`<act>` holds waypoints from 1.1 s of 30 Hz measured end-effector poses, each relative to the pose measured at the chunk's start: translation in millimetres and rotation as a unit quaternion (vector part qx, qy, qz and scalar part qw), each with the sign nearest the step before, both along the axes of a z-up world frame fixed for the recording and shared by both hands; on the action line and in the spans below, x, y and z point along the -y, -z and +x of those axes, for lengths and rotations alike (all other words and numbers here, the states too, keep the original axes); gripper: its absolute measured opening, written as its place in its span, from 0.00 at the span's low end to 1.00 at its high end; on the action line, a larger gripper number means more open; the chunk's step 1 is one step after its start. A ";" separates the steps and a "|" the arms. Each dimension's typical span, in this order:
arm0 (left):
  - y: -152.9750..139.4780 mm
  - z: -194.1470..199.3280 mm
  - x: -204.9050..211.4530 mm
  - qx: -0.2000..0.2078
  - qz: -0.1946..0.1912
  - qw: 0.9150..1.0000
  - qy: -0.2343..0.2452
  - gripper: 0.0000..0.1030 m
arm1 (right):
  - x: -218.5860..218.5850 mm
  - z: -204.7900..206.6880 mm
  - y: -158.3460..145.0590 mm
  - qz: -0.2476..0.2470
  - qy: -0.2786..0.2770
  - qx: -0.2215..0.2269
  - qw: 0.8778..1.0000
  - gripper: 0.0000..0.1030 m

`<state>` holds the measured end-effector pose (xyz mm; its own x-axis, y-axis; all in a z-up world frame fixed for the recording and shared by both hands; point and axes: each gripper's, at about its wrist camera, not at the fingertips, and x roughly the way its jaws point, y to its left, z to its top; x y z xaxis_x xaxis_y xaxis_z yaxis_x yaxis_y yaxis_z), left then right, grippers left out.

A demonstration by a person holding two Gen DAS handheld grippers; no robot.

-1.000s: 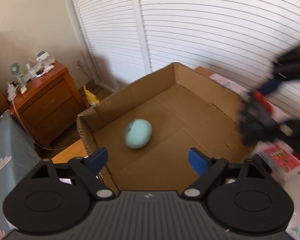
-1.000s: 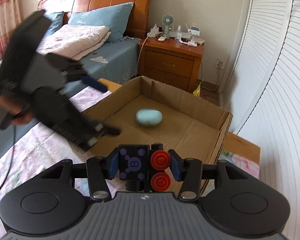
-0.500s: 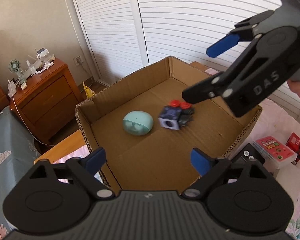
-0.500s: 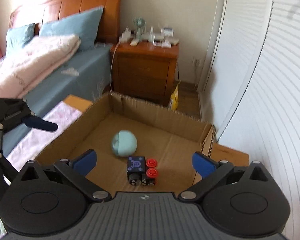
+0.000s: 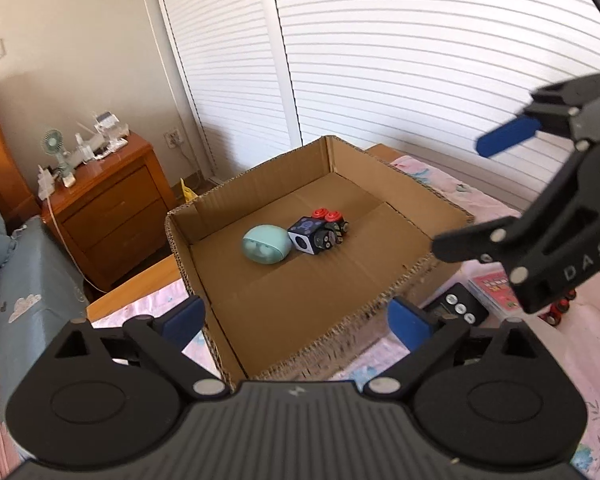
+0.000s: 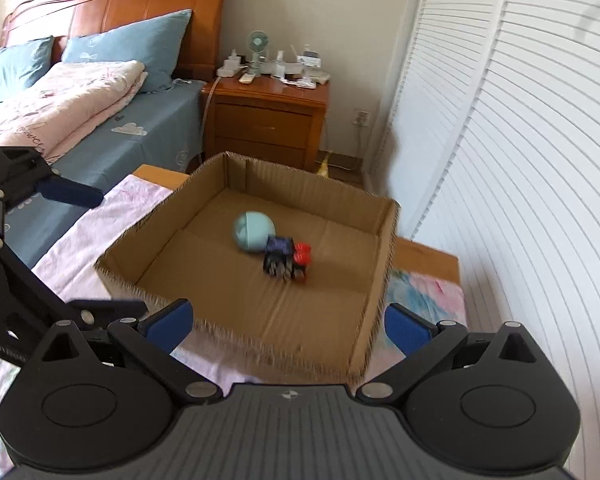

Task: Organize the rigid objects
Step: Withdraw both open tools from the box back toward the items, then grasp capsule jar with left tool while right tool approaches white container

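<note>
An open cardboard box (image 5: 384, 304) (image 6: 376, 280) sits on the bed's flowered sheet. Inside it lie a teal egg-shaped case (image 5: 266, 244) (image 6: 252, 232) and, touching it, a dark toy block with red wheels (image 5: 320, 232) (image 6: 286, 258). My left gripper (image 5: 296, 320) is open and empty, above the box's near edge. My right gripper (image 6: 286, 322) is open and empty, above the box's near rim; it also shows at the right of the left wrist view (image 5: 540, 200). The left gripper shows at the left of the right wrist view (image 6: 28, 248).
A black remote (image 5: 458, 306), a pink-red box (image 5: 496, 286) and a small red toy (image 5: 558, 312) lie on the sheet right of the box. A wooden nightstand (image 6: 266, 120) with a fan stands behind. White louvred doors (image 6: 520, 160) run along the right.
My right gripper opened and dropped the toy block into the box beside the teal case, then pulled back and up. The left gripper stayed open and drew back a little.
</note>
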<state>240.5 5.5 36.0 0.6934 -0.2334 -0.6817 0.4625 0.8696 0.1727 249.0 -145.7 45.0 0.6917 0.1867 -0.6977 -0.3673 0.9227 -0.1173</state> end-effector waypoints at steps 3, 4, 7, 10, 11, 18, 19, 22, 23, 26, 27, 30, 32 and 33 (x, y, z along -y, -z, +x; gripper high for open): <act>-0.5 -18.8 -1.0 0.011 -0.006 1.000 -0.005 0.97 | 5.3 -24.7 -1.1 0.008 0.012 0.006 1.000 1.00; 0.0 -24.4 -1.0 0.012 -0.007 1.000 -0.005 0.97 | 6.8 -32.7 -1.2 0.010 0.013 0.008 1.000 1.00; 2.9 -40.0 -2.5 0.013 -0.012 1.000 -0.008 0.97 | 11.1 -56.3 3.1 0.014 0.019 0.017 1.000 1.00; 8.6 -53.1 -5.3 0.007 -0.020 1.000 -0.004 0.97 | 16.9 -75.8 12.1 0.025 0.019 0.018 0.999 1.00; 12.1 -57.2 -6.9 0.003 -0.023 1.000 -0.003 0.97 | 19.5 -82.2 16.2 0.031 0.016 0.018 0.999 1.00; 37.1 -78.4 -19.0 -0.028 -0.034 0.999 0.002 0.97 | 33.1 -109.7 45.6 0.047 0.029 -0.009 0.998 1.00; 40.8 -83.9 -21.7 -0.032 -0.037 0.999 0.005 0.97 | 34.5 -112.3 50.0 0.048 0.030 -0.016 0.998 1.00; 48.3 -96.8 -26.4 -0.040 -0.033 0.999 0.015 0.97 | 36.3 -119.5 63.7 0.049 0.034 -0.036 0.998 1.00; 50.8 -100.5 -28.3 -0.043 -0.027 0.998 0.020 0.97 | 36.6 -121.2 68.0 0.049 0.034 -0.042 0.997 1.00; 57.3 -108.0 -35.0 -0.056 -0.008 0.998 0.034 0.97 | 35.4 -128.1 85.3 0.047 0.036 -0.065 0.996 1.00; 59.3 -109.1 -37.5 -0.061 -0.003 0.997 0.039 0.97 | 34.1 -129.5 91.3 0.044 0.038 -0.074 0.996 1.00; 67.5 -109.8 -46.5 -0.074 0.020 0.996 0.053 0.97 | 31.3 -129.8 108.8 0.037 0.047 -0.097 0.994 1.00; 75.0 -107.9 -50.6 -0.084 0.034 0.994 0.061 0.97 | 29.1 -128.4 118.1 0.029 0.054 -0.106 0.992 1.00; 78.5 -107.1 -52.2 -0.089 0.039 0.993 0.066 0.97 | 27.9 -127.5 122.2 0.024 0.059 -0.111 0.992 1.00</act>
<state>133.3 57.7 -42.5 0.5276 -0.2561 -0.8100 0.6001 0.7872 0.1421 121.6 -173.6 -77.2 0.5413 0.1506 -0.8272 -0.2686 0.9632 -0.0004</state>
